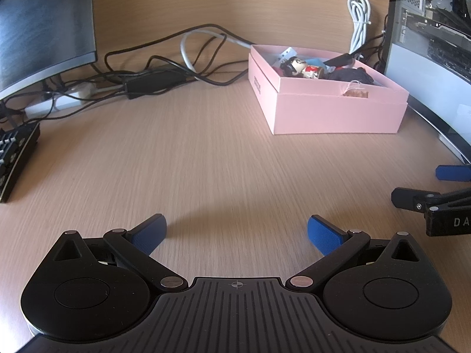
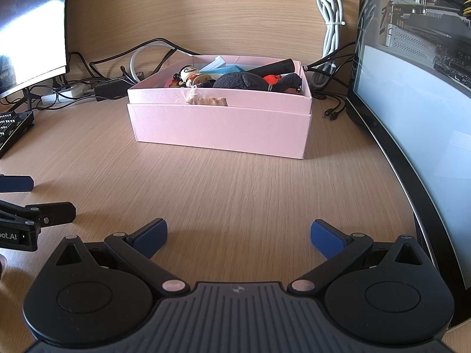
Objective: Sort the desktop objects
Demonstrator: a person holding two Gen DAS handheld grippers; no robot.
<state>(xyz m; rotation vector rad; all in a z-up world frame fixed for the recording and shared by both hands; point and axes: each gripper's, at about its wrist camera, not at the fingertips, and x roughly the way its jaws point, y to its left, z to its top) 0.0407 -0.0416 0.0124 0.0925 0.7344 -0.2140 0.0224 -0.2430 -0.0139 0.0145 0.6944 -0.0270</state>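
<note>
A pink box (image 1: pixel 335 114) stands on the wooden desk, also in the right wrist view (image 2: pixel 217 129). It holds a small figurine (image 2: pixel 190 76), a dark plush toy (image 2: pixel 244 82), an orange item (image 2: pixel 272 79), a black cylinder (image 2: pixel 273 67) and light-blue pieces (image 2: pixel 223 67). My left gripper (image 1: pixel 237 232) is open and empty, low over bare desk, well short of the box. My right gripper (image 2: pixel 239 234) is open and empty, facing the box front. Each gripper shows at the edge of the other's view (image 1: pixel 435 194), (image 2: pixel 32 203).
A monitor (image 1: pixel 44 26) and keyboard (image 1: pixel 14 158) stand at the left. Black and white cables (image 1: pixel 164 67) and a power strip (image 1: pixel 59 103) lie along the back wall. A computer case (image 2: pixel 418 73) stands right of the box. A bundled white cable (image 2: pixel 331 20) hangs behind.
</note>
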